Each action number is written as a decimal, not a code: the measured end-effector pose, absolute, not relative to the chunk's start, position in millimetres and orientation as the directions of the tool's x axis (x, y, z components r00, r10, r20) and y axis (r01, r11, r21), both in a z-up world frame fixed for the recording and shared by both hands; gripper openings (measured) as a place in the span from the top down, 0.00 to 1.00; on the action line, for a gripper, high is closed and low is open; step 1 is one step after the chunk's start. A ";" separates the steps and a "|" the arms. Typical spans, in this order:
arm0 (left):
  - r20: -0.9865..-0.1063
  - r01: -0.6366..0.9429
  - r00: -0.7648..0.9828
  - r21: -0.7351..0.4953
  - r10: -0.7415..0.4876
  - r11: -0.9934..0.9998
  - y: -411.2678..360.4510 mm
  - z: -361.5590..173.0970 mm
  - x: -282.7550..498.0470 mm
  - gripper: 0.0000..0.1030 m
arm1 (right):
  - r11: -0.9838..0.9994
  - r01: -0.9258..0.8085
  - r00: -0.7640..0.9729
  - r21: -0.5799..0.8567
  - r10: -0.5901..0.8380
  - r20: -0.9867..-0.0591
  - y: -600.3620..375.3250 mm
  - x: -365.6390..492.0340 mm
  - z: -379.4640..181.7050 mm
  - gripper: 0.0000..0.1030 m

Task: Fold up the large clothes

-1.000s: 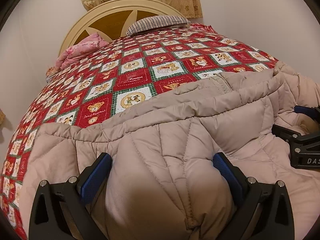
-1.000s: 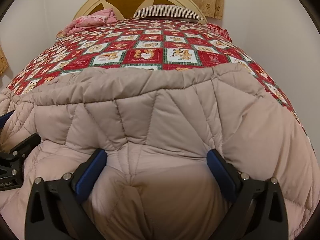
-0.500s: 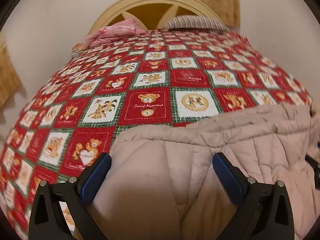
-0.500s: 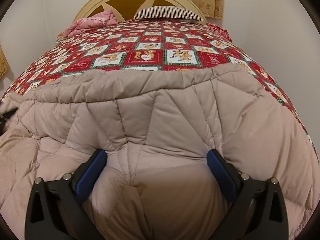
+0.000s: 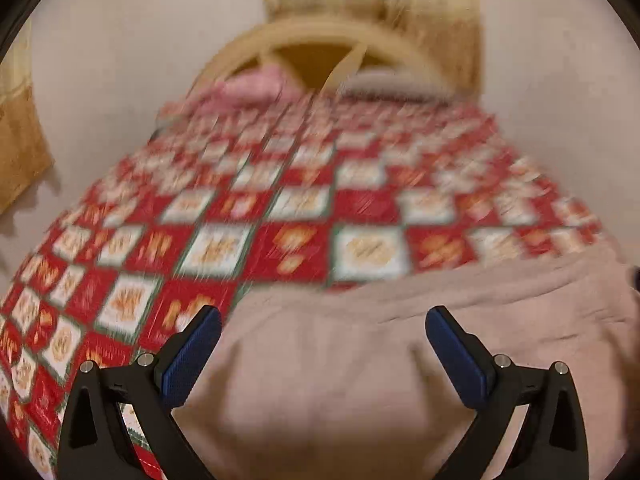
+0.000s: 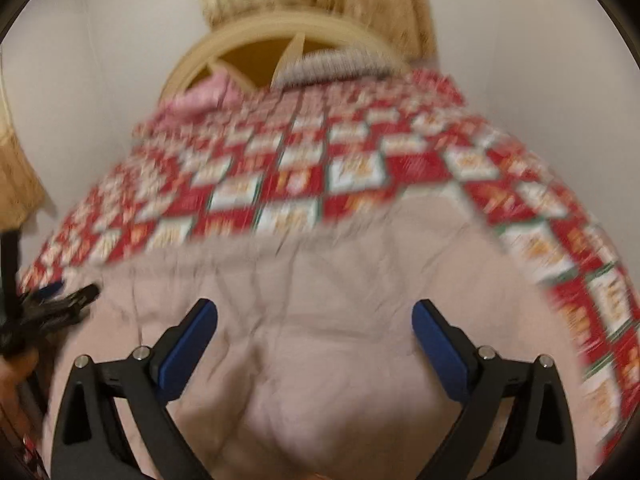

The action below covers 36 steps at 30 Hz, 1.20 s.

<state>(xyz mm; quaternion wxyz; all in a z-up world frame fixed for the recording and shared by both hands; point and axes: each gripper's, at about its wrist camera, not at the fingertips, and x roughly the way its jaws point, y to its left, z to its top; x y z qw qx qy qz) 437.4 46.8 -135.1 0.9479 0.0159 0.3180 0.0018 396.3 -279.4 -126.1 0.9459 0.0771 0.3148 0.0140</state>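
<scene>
From the left wrist view, the left claw (image 5: 323, 330) stood wide open, its blue pads (image 5: 192, 354) spread apart with nothing between them. Below it lay the beige puffer coat (image 5: 360, 360), spread across the near end of the bed. The coat's far edge ran from beside the left pad up toward the right rim of the view. Beyond that edge the red patchwork quilt (image 5: 288, 208) lay bare all the way to the headboard (image 5: 320, 40), where a pink pillow (image 5: 248, 88) and a striped pillow (image 5: 384, 84) sat. The whole picture was blurred.

From the right wrist view, the right claw (image 6: 315, 320) was likewise spread wide and empty above the puffer coat (image 6: 320, 280). The coat's far edge crossed the quilt (image 6: 320, 160) slantwise, and its right edge fell short of the bed's right side, leaving a strip of quilt uncovered there. The left claw (image 6: 52, 302) showed at the left border over the coat's left part, too blurred to read its jaws in this view. The headboard (image 6: 260, 36) end of the bed was open.
</scene>
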 end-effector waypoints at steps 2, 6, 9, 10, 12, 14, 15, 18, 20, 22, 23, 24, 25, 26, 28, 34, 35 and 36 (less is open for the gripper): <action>-0.589 0.088 0.808 0.067 -0.032 0.994 14.7 -126.2 426.8 0.01 | 0.990 0.055 0.810 0.133 0.034 -0.586 -295.2 403.2 -118.6 0.02; -0.606 0.199 0.795 0.258 -0.002 0.945 -51.6 -153.9 420.5 0.01 | 0.989 0.105 0.772 0.108 -0.012 -0.636 -317.6 421.3 -138.0 0.02; -0.636 0.220 0.767 0.377 0.079 0.900 -75.6 -195.6 427.9 0.01 | 0.986 0.130 0.728 0.101 -0.026 -0.685 -325.4 425.0 -166.2 0.02; -0.633 0.216 0.771 0.361 0.069 0.907 -73.3 -196.2 428.5 0.01 | 0.986 0.132 0.727 0.101 -0.027 -0.686 -326.3 424.9 -170.2 0.02; -0.651 0.210 0.758 0.307 0.044 0.928 -64.6 -198.6 433.3 0.01 | 0.985 0.132 0.727 0.107 -0.023 -0.686 -327.4 423.3 -176.2 0.00; -0.665 0.212 0.746 0.275 0.027 0.938 -59.3 -201.6 437.2 0.01 | 0.984 0.134 0.723 0.119 -0.015 -0.690 -329.6 425.0 -179.6 0.00; -0.668 0.211 0.743 0.267 0.023 0.940 -59.1 -202.8 437.5 0.01 | 0.981 0.140 0.716 0.133 -0.008 -0.698 -332.0 427.1 -182.5 0.00; -0.664 0.203 0.747 0.279 0.036 0.939 -64.7 -205.4 439.0 0.01 | 0.975 0.152 0.702 0.162 0.009 -0.712 -336.7 430.7 -189.2 0.00; -0.666 0.201 0.745 0.280 0.039 0.939 -65.5 -206.4 440.4 0.01 | 0.974 0.157 0.688 0.163 0.011 -0.726 -337.4 434.8 -192.2 0.00; -0.669 0.200 0.742 0.276 0.038 0.940 -66.3 -207.5 441.2 0.01 | 0.974 0.162 0.677 0.159 0.007 -0.736 -337.0 437.1 -194.9 0.00; -0.671 0.200 0.741 0.274 0.038 0.941 -66.3 -207.8 441.7 0.01 | 0.974 0.164 0.670 0.154 0.005 -0.743 -336.4 438.6 -196.2 0.00; -0.672 0.200 0.739 0.273 0.038 0.941 -66.1 -207.8 442.2 0.01 | 0.975 0.165 0.665 0.148 0.001 -0.747 -335.8 439.8 -197.4 0.00; -0.673 0.200 0.739 0.271 0.037 0.942 -65.7 -207.7 442.5 0.01 | 0.976 0.166 0.659 0.140 -0.005 -0.752 -334.9 441.2 -198.3 0.00; -0.673 0.200 0.738 0.271 0.038 0.942 -65.5 -207.7 442.7 0.01 | 0.977 0.168 0.654 0.132 -0.010 -0.756 -334.2 442.3 -199.2 0.00; -0.675 0.200 0.737 0.268 0.035 0.942 -64.7 -207.8 443.3 0.01 | 0.978 0.170 0.643 0.118 -0.019 -0.765 -333.2 444.5 -200.9 0.00; -0.681 0.201 0.732 0.257 0.029 0.945 -62.6 -207.6 444.7 0.01 | 0.980 0.172 0.627 0.095 -0.035 -0.778 -331.8 448.1 -202.8 0.00; -0.681 0.201 0.732 0.256 0.028 0.946 -62.5 -207.7 444.7 0.01 | 0.981 0.173 0.627 0.090 -0.039 -0.778 -331.1 447.8 -202.7 0.00; -0.681 0.201 0.731 0.255 0.028 0.946 -62.6 -208.0 444.3 0.01 | 0.981 0.173 0.627 0.088 -0.041 -0.778 -330.9 447.9 -202.8 0.00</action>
